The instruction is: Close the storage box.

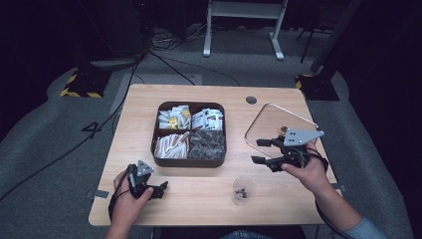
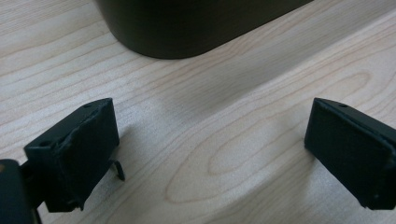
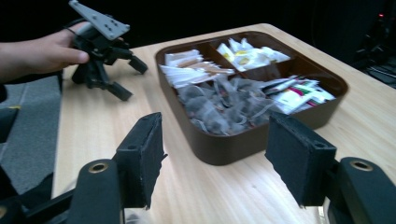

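With both jaws apart and empty, pinch one probably light, soft grey sachet (image 3: 219, 105) at tray's (image 1: 188, 161) front-right compartment.

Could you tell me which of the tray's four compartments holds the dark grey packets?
The near-right compartment of the tray, closest to the right gripper. The other three hold white or pale packets.
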### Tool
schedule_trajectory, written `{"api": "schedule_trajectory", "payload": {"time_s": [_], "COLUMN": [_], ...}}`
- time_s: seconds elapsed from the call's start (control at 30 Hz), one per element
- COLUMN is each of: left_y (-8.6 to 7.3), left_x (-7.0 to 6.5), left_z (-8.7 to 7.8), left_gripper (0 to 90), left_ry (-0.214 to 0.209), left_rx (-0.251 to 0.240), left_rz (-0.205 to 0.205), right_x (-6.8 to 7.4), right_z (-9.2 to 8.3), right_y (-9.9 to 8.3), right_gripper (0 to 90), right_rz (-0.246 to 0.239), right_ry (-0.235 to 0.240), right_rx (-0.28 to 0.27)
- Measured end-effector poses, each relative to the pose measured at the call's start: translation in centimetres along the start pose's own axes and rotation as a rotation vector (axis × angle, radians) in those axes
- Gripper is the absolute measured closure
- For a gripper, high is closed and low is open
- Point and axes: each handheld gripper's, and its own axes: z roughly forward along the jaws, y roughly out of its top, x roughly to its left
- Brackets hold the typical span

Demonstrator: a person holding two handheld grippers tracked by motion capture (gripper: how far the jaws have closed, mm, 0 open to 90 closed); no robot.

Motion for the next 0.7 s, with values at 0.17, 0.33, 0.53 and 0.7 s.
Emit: {"api": "schedule_trajectory", "payload": {"time_s": [0.17,0.33,0.53,0.7], "left_y": [0.2,0.2,0.3,0.3], "left_x": [0.0,0.1,0.2,0.2], "left_z": [0.2,0.2,0.2,0.3], "left_gripper": [1.0,0.3,0.2,0.2], "left_ry": [-0.004,-0.001,-0.009,-0.012], "left_rx": [0.012,0.011,0.013,0.013], "left_rz": [-0.002,0.006,0.011,0.015], "right_x": [-2.2,-4.8,-8.0,-11.1], "right_z": [-0.6,-1.3,-1.7,-2.1], "right_y": [0.3,0.2,-0.6,-1.6], "right_gripper": [36.6,35.3,35.1,34.1], "right_rz": [0.004,0.032,0.074,0.121], "right_ry": [-0.073,-0.149,-0.221,-0.289], "right_rx": [0.031,0.047,0.090,0.115]}}
